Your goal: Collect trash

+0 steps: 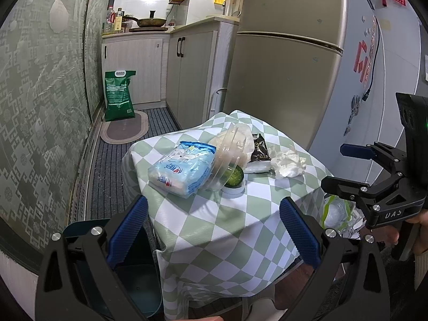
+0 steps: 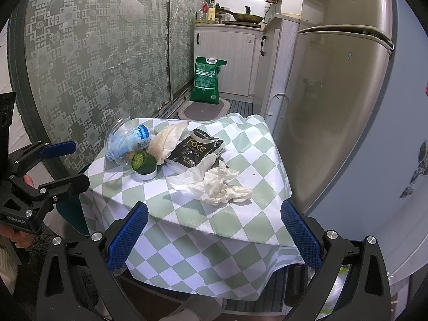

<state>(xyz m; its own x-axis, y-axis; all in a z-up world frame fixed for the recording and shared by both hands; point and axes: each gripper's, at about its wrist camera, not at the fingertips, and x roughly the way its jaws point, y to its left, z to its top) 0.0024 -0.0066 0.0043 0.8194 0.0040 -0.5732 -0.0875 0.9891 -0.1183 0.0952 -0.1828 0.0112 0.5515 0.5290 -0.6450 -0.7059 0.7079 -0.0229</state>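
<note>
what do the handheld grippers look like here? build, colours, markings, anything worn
Both are black angular frames with silver bolts and blue textured pads on the fingers. The right gripper carries white lettering on its body and a black camera block on top. The left gripper bears a white "GenRobot.AI" label. A cream sleeve shows behind the right one. No cables visible.

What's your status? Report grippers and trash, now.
Left gripper open, right gripper open, both empty. Crumpled tissue on the checkered table, untouched, nearest the right gripper. Nothing blocking it.
</note>
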